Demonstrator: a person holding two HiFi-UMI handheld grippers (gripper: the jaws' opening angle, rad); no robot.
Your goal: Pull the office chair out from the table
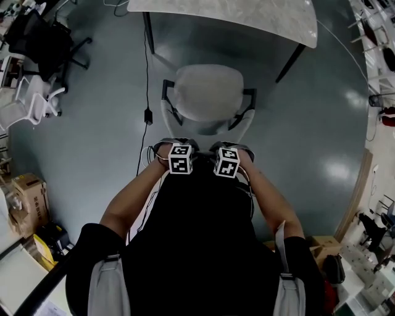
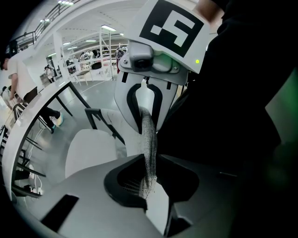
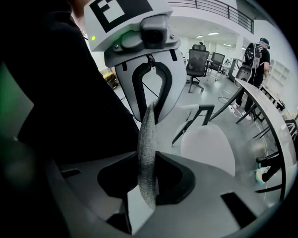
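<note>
Office chair (image 1: 207,92): light seat, dark armrests, mesh backrest (image 2: 148,139).

Grip: the left gripper (image 2: 148,169) and right gripper (image 3: 148,179) each have their jaws clamped on the thin top edge of the backrest. They sit side by side, the mesh pinched between the pads, both angled steeply down in front of our chest.

Position: the chair stands on open floor with its seat clear of the near edge of the table (image 1: 247,15). We judge the pull largely made.

Risks, as we judge them:
- The mesh edge is thin and soft, so a sharp tug could slide it out of the pads.
- Both grips sit close together at mid-backrest, so an uneven pull could swivel the seat instead of rolling the chair.
- A black cable (image 1: 147,68) with its adapter (image 1: 148,115) lies just left of the chair, and a castor drifting that way could snag it. We cannot see the chair base under the seat.
- Cardboard boxes (image 1: 28,197) stand behind us to the left and could trip us as we step back.

Surface: smooth grey-green floor (image 1: 105,142), glossy with light patches, likely easy rolling.

Room: an open workspace holding a black office chair (image 1: 43,40), a white chair (image 1: 34,102) and shelving along the right wall. Another person (image 3: 256,58) stands beyond the table.
</note>
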